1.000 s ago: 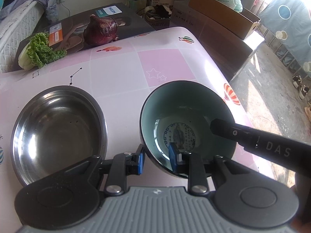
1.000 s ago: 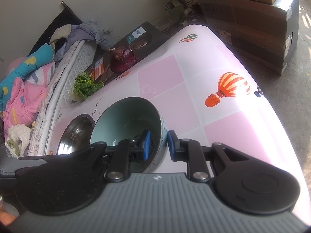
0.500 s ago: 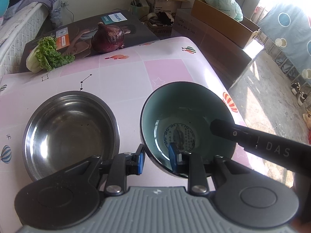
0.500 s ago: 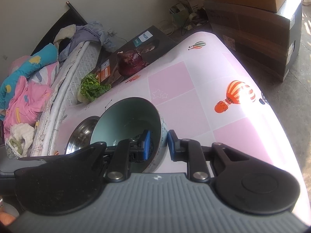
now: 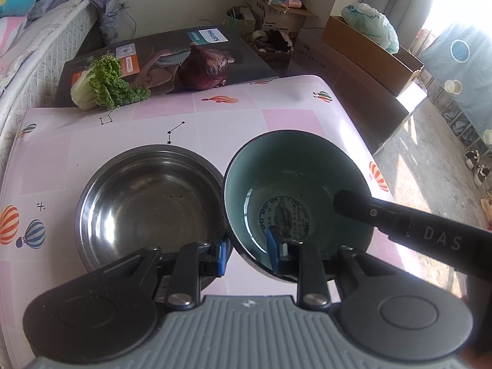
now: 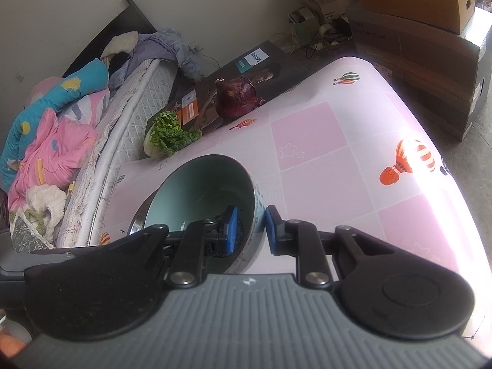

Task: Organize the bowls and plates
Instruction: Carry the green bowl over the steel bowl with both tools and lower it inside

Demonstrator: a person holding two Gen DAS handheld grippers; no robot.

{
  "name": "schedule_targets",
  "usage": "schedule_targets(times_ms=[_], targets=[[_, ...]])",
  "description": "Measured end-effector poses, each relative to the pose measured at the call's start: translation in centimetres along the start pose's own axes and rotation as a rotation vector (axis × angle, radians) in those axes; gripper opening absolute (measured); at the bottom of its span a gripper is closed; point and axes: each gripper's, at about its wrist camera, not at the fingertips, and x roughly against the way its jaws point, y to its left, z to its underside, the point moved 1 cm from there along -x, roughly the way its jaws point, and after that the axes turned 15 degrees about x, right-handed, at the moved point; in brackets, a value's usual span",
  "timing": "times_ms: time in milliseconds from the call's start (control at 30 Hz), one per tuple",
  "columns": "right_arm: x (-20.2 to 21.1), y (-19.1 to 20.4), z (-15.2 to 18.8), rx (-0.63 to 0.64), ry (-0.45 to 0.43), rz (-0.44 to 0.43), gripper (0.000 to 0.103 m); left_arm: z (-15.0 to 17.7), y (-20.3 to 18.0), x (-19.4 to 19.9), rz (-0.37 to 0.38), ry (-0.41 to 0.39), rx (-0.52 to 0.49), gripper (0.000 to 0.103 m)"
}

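Both grippers hold a teal-lined ceramic bowl (image 5: 295, 184) with a printed figure in its bottom, clear of the pink table (image 5: 215, 123). My left gripper (image 5: 246, 252) is shut on its near rim, one blue pad inside and one outside. My right gripper (image 6: 250, 230) is shut on the bowl's (image 6: 203, 190) right wall; its dark arm (image 5: 399, 224) reaches in from the right in the left wrist view. An empty steel bowl (image 5: 147, 203) rests on the table just left of the teal bowl, whose edge overlaps the steel rim. Only a sliver of the steel bowl (image 6: 138, 218) shows in the right wrist view.
A purple onion (image 5: 203, 67) and a lettuce head (image 5: 104, 86) lie on a dark Philips box (image 5: 172, 49) at the table's far edge. Cardboard boxes (image 5: 363, 46) stand beyond to the right, and a bed with bedding (image 6: 61, 129) runs along the left. The table's right edge (image 6: 446, 166) drops to the floor.
Both grippers have risen with the teal bowl and moved left, so it now overlaps the steel bowl's rim. More of the table's far end shows. The grips are unchanged.
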Motion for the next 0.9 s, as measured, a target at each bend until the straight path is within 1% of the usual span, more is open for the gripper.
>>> schedule_targets(times_ms=[167,333,533,767,900], targets=[[-0.8,2.4,-0.5,0.024,0.008,-0.027,0.019,-0.4,2.1,0.9,-0.016,-0.015,0.031,0.027],[-2.3,5.3,-1.1,0.047,0.024,-0.064,0.019,-1.0,5.2,1.5,-0.043,-0.028,0.067,0.027],[-5.1,8.4,-1.2,0.073,0.062,-0.099,0.019,-1.6,8.8,1.0,-0.08,-0.021,0.121,0.027],[-8.6,9.7,-0.7,0.086,0.11,-0.105,0.019,-1.8,11.3,-1.3,-0.107,0.017,0.145,0.027],[-10.2,9.6,-0.3,0.091,0.135,-0.089,0.019,-1.8,11.7,-2.4,-0.102,0.038,0.144,0.027]])
